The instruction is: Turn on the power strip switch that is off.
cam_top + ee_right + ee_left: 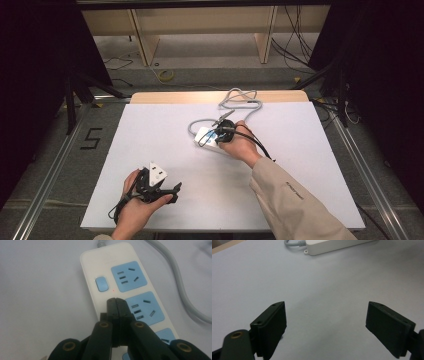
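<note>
A white power strip (pixel 112 272) with pale blue sockets and a blue switch (pixel 102 284) lies on the white table; it also shows as the power strip (pixel 206 137) at mid-table and the power strip (pixel 332 246) at the top of the left gripper view. My right gripper (pixel 116 300) is shut with nothing between its jaws, its tips just below the switch over the strip's face. The right gripper (pixel 223 134) sits above the strip in the high view. My left gripper (pixel 325 322) is open over bare table, and the left gripper (pixel 159 187) rests near the front left.
The strip's grey cable (pixel 239 100) loops toward the table's far edge (pixel 220 96), and the cable (pixel 180 282) runs along the right of the strip. Floor cables and shelf legs (pixel 265 40) lie beyond the table.
</note>
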Demonstrator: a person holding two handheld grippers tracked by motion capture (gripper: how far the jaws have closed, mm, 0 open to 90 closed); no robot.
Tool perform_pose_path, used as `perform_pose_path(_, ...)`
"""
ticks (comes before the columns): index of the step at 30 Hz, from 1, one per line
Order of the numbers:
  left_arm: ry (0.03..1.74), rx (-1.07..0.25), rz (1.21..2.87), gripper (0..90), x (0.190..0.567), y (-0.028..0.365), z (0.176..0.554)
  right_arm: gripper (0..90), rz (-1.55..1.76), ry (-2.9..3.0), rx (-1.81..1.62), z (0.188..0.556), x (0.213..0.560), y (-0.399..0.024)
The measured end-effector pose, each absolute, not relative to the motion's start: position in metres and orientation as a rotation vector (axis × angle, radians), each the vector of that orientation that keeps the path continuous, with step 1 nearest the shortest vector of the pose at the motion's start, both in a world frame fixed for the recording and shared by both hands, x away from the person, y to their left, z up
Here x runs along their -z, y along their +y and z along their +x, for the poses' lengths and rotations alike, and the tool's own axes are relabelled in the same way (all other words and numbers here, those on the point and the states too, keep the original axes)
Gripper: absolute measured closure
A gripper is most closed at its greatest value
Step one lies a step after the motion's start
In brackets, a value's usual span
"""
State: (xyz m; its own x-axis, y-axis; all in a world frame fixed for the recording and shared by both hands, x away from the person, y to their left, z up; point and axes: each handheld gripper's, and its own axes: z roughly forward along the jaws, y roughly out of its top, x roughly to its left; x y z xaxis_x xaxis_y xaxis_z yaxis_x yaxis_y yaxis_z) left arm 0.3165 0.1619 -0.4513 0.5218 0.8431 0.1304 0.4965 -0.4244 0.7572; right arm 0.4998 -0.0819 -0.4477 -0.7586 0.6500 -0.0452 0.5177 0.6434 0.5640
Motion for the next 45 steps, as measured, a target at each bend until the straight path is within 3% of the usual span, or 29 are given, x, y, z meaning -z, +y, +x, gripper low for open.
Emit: perform_pose_path(45,1.089,-0.665,2.091,16.4,0.4516,0.1628,0.3166,90.0,0.965,2.633,-0.808,0.5009,0.4484,-0.0815)
